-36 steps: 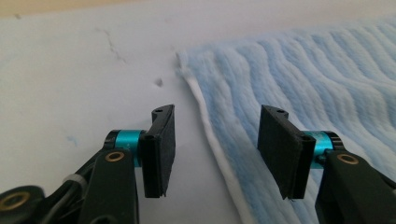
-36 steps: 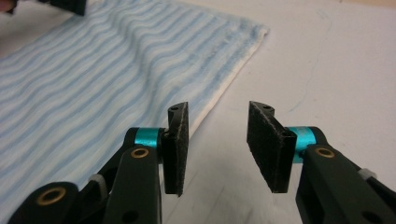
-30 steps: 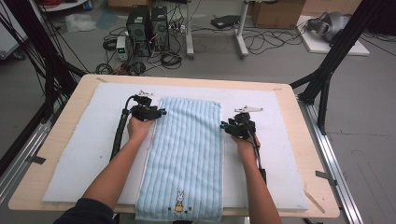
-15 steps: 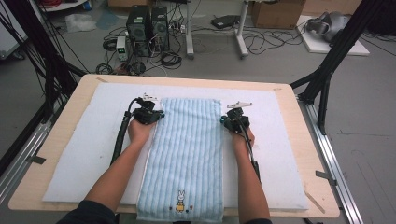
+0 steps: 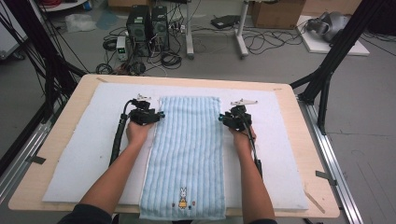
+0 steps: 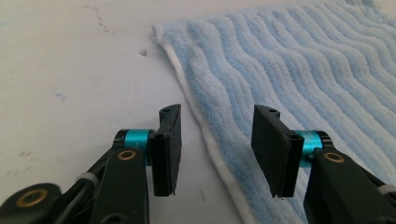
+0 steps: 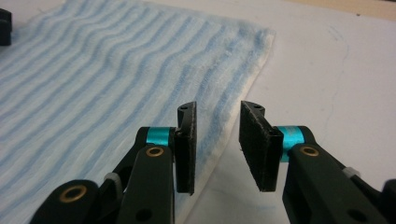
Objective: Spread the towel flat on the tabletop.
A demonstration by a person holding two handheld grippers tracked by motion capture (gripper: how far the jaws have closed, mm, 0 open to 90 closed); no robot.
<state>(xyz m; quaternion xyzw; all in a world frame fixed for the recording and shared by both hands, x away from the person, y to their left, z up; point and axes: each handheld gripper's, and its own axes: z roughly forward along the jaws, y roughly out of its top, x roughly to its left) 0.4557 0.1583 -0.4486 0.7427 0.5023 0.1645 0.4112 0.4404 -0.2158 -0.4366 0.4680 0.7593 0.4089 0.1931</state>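
One light-blue striped terry towel (image 5: 187, 154) is laid flat along the one white padded mat (image 5: 74, 158), flanked at its far corners by two grippers, left (image 5: 159, 115) and right (image 5: 221, 117), whose jaws, just opened, straddle its edges unclenched.

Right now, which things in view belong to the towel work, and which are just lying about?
In the job:
- blue striped towel, flat on the white mat
- left gripper, jaws just opened, astride the towel's edge
- right gripper, jaws just opened, at the opposite edge

Lying about:
- computer towers on the floor
- loose cables
- cardboard box
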